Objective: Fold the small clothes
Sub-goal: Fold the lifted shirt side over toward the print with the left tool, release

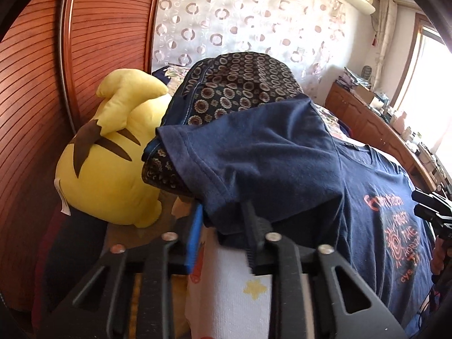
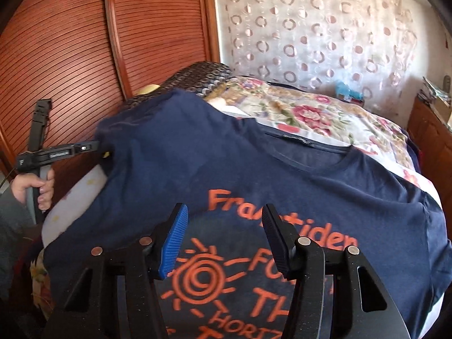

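Note:
A navy T-shirt [image 2: 254, 166] with orange print lies spread face up on the bed. In the left wrist view its left sleeve [image 1: 254, 155] lies over a dark patterned cushion. My left gripper [image 1: 223, 223] sits at the sleeve's lower edge, one finger [image 1: 254, 226] on the cloth, the blue-padded finger beside it; the gap looks narrow and cloth hides the tips. It also shows in the right wrist view [image 2: 96, 145] touching the shirt's left side. My right gripper [image 2: 226, 243] is open and empty, hovering over the orange print.
A yellow plush toy [image 1: 107, 163] lies left of the patterned cushion [image 1: 243, 84]. A floral bedspread [image 2: 310, 115] covers the bed. Slatted wooden wardrobe doors [image 2: 84, 42] stand at the left. A wooden cabinet with clutter [image 1: 381, 124] runs along the right.

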A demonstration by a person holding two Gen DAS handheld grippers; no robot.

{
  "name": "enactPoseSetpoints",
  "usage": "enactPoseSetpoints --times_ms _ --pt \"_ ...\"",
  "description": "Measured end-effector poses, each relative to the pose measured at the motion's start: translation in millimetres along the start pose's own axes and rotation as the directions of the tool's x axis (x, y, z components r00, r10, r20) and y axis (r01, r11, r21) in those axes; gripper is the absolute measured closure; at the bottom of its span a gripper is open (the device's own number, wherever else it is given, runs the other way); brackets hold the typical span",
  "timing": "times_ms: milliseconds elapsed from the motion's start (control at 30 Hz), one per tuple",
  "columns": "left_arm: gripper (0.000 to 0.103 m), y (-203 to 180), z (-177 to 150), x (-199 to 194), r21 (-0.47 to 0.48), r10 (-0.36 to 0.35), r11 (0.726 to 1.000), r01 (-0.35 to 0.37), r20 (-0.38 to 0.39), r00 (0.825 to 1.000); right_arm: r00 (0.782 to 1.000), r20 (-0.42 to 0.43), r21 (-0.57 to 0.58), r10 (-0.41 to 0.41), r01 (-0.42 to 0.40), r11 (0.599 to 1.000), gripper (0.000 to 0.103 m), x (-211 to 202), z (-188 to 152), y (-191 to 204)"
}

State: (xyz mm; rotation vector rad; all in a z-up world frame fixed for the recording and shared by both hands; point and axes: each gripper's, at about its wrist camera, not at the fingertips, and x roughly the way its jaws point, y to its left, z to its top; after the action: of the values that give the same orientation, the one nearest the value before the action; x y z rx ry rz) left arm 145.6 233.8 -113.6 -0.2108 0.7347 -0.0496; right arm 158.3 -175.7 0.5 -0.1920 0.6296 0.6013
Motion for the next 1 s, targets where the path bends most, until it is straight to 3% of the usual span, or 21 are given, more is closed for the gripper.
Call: enactPoseSetpoints --times_ms 67,133,300,567,733,900,1000 --pt "0.095 -3.9 -0.3 -2.6 0.019 -0.017 1.000 0.017 0.003 1.000 1.000 0.010 -0.010 0.002 -0.002 1.000 0.046 -4.3 -3.9 0.9" --pt "0.097 -9.8 -1.0 -10.1 0.047 0.000 0.999 -0.001 0.031 1.000 1.000 0.014 -0.017 0.003 -0.002 1.000 0.046 -4.0 -8.7 1.1" --pt "0.097 -25.0 5.4 -36.9 0.070 -0.020 0.997 0.014 0.079 0.997 1.000 0.016 -0.031 -0.017 0.018 0.999 0.046 -2.2 -16.5 -5.6" --pt "0.097 -90.5 46.6 -71.8 0.174 -0.113 0.981 0.088 0.140 0.984 0.997 0.031 -0.006 -0.065 0.065 0.998 0.046 -9.0 -13.7 -9.7" --pt "0.097 -151.3 66.4 -71.0 0.256 -0.207 0.951 0.175 0.104 0.973 0.995 0.063 -0.006 -0.079 0.079 0.997 0.049 -13.6 -10.1 -6.1" --pt "0.097 -194.8 57.2 -59.3 0.324 -0.227 0.924 0.205 0.033 0.973 0.995 0.070 0.033 -0.071 0.068 0.997 0.049 -15.7 -25.0 -10.6" --pt "0.079 -204.6 44.6 -59.5 0.356 -0.253 0.904 0.238 -0.004 0.967 0.996 0.052 0.045 -0.078 0.075 0.996 0.049 -14.9 -29.7 -12.0"
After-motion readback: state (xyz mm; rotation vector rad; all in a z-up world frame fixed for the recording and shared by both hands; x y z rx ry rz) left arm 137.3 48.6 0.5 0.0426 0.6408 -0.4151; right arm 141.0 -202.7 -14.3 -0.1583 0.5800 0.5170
